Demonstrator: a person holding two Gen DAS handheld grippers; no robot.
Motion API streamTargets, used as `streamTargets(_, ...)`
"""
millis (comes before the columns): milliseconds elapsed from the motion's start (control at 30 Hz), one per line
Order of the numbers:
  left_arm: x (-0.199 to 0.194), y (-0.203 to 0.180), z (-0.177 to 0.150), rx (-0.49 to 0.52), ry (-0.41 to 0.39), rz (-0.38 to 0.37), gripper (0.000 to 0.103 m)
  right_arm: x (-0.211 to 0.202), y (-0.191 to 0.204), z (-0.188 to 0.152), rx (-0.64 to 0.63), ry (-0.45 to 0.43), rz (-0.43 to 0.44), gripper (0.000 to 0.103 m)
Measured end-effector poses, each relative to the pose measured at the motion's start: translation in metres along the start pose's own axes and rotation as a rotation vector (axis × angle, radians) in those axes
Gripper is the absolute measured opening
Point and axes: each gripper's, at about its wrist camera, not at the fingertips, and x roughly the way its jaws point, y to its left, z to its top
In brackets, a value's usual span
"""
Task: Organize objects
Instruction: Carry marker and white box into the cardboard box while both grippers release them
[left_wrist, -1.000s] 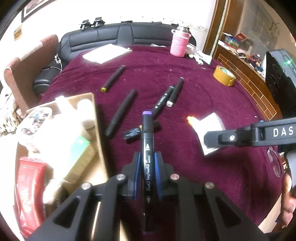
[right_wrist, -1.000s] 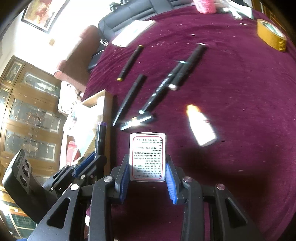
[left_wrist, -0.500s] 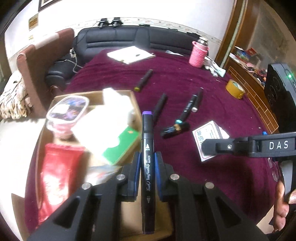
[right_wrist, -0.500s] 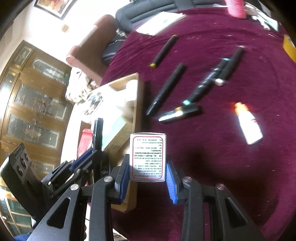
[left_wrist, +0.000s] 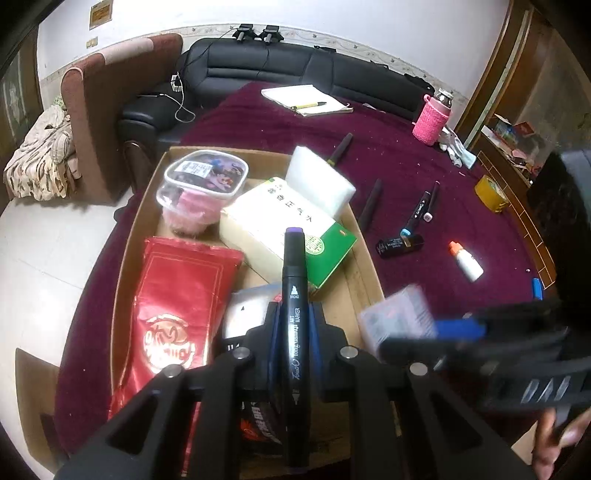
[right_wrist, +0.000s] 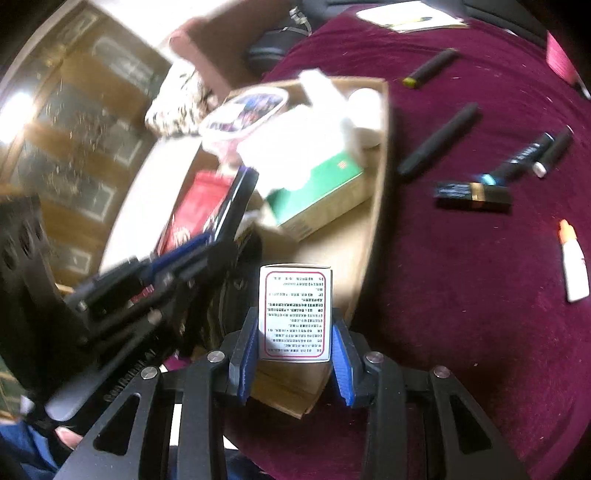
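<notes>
Right gripper (left_wrist: 436, 328) and its small box (left_wrist: 397, 319): motion-blurred in the left wrist view, print unreadable. Left gripper (right_wrist: 207, 240): smeared in the right wrist view, its marker (right_wrist: 236, 195) a dark streak. Red pouch (left_wrist: 177, 317): lower end hidden behind the gripper frame. Dark packet (left_wrist: 258, 424) near the cardboard box's (left_wrist: 364, 251) front edge: mostly covered, label illegible.

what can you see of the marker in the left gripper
The marker is a black art marker with a purple end cap and white print reading BROAD and ART MARKER on its plastic-looking barrel. It is capped and lies lengthwise along the left gripper, clamped between its blue pads, tip end pointing forward. It hangs over the open cardboard box, touching only the pads.
</notes>
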Motion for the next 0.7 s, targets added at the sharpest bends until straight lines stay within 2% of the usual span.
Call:
streamTargets(333, 0.002, 0.001, 0.000, 0.000, 0.010, -0.039, 0.014, 0.026, 0.006, -0.005, -0.036, 0.071, -0.028, 0.041)
streamTargets(567, 0.006, 0.001, 0.003, 0.003, 0.020, -0.048, 0.014, 0.022, 0.013, -0.006, -0.071, 0.075, -0.032, 0.055)
streamTargets(700, 0.008, -0.001, 0.005, 0.002, 0.022, -0.052, 0.014, 0.013, 0.013, -0.005, -0.087, 0.048, -0.045, 0.056)
